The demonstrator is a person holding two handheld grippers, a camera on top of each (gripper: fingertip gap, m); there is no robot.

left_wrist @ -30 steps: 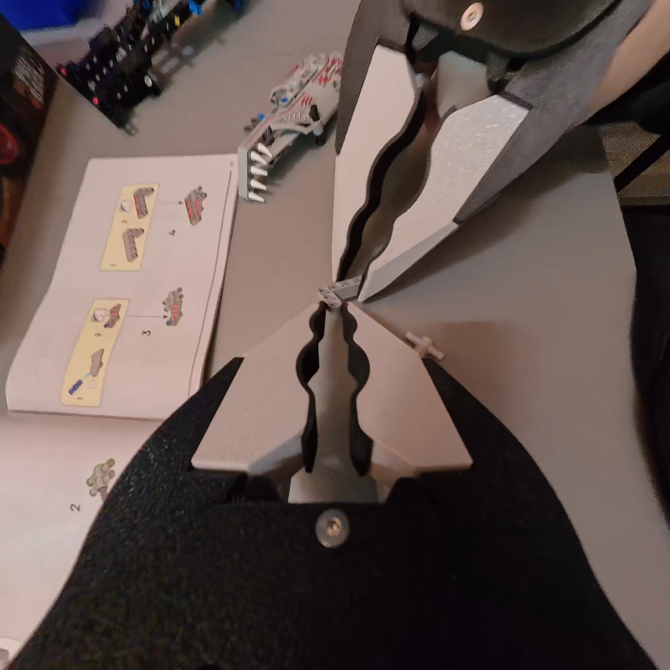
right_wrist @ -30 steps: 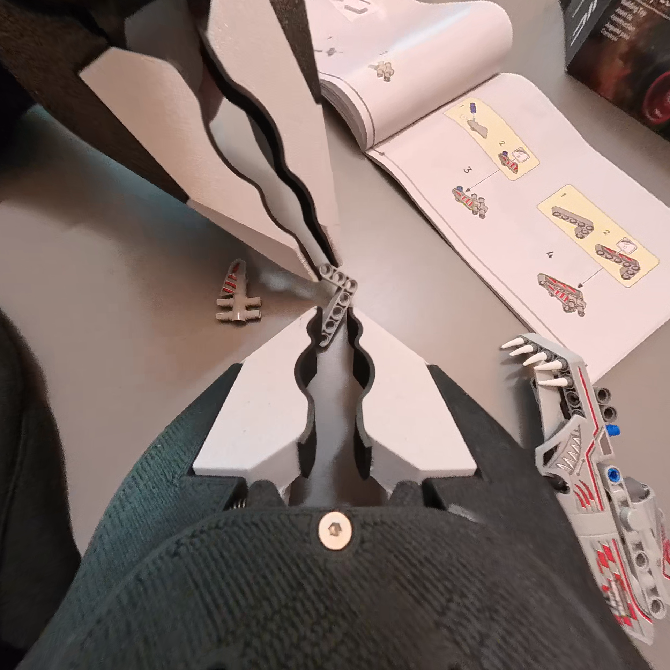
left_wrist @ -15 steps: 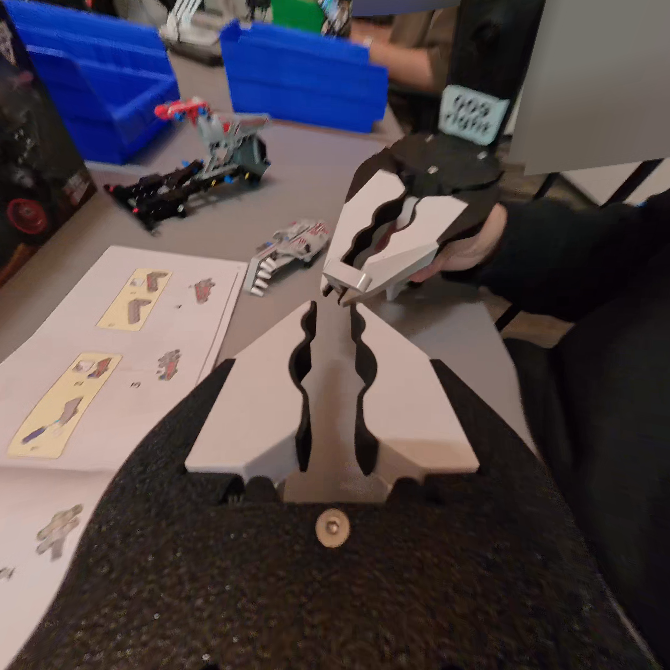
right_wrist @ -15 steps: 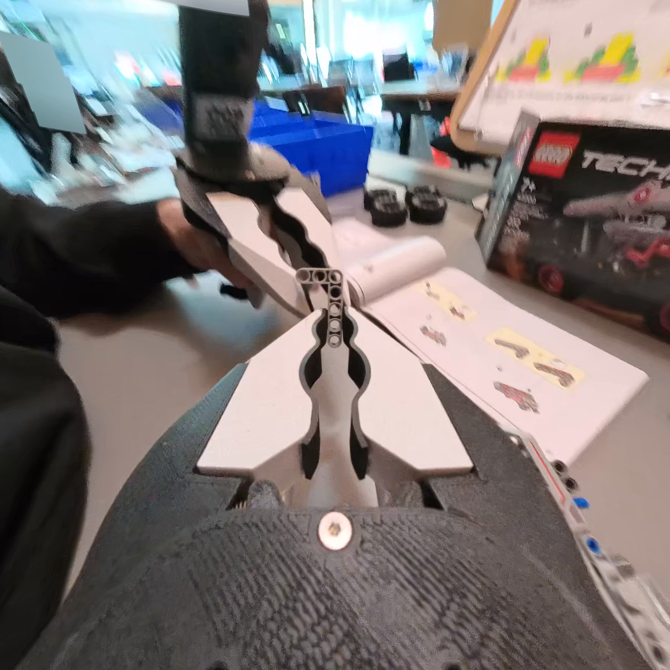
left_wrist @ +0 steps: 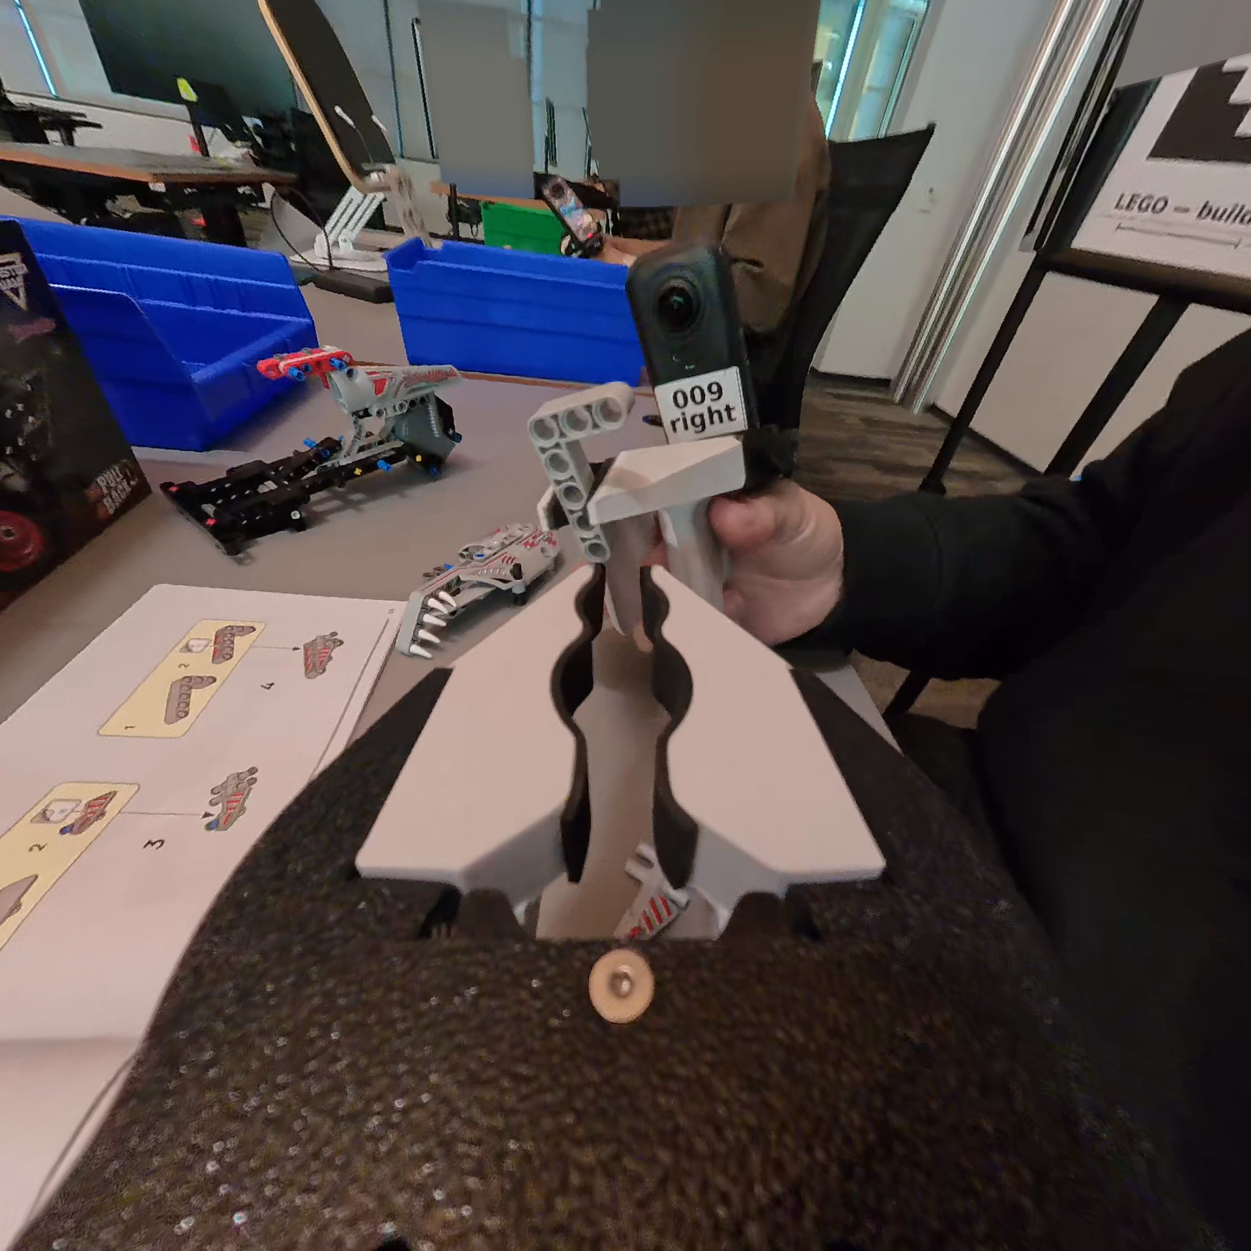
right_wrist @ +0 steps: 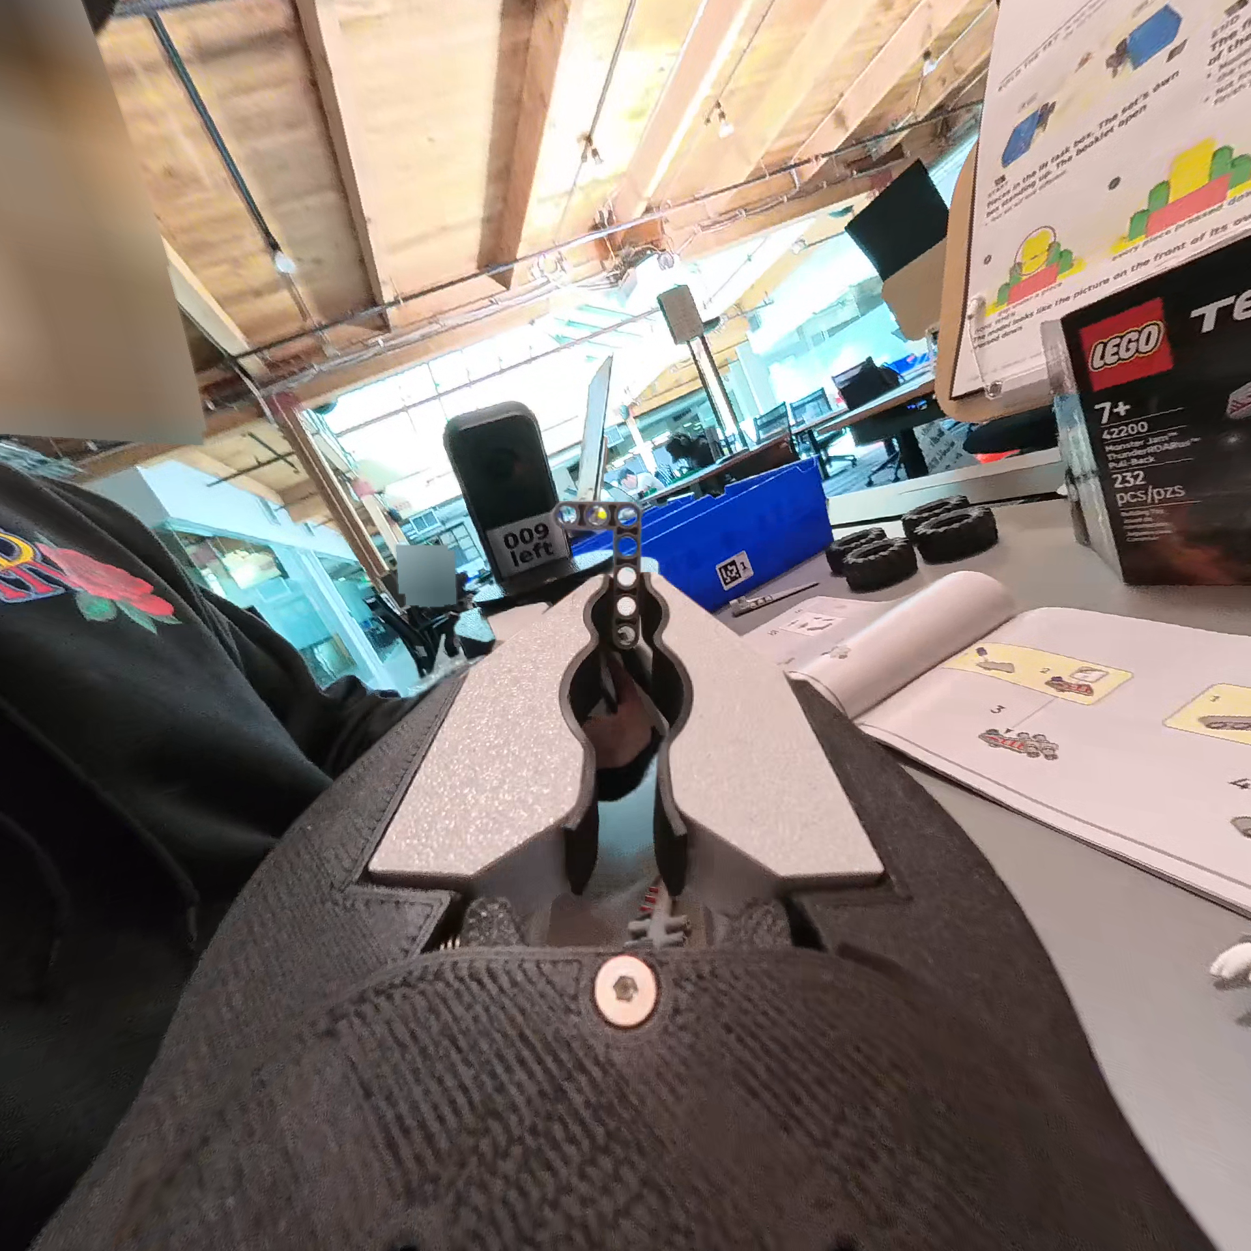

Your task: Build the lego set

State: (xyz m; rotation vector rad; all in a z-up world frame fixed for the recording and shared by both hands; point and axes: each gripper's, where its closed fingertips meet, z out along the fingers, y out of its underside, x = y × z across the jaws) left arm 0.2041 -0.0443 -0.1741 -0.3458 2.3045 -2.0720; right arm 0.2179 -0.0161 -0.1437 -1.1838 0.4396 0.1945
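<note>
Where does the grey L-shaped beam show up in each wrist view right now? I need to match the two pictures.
Left wrist view: the L-shaped beam is upper centre, held up by the right gripper, short leg on top pointing right.
Right wrist view: the beam is centre, upright at the gripper tips, short leg pointing left.
Shared landmark: the open instruction booklet on the table.

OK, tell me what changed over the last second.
The right gripper lifted the grey L-shaped beam off the table and now holds it upright in the air. The left gripper rose with it, empty. The toothed jaw piece and instruction booklet stayed put.
</note>
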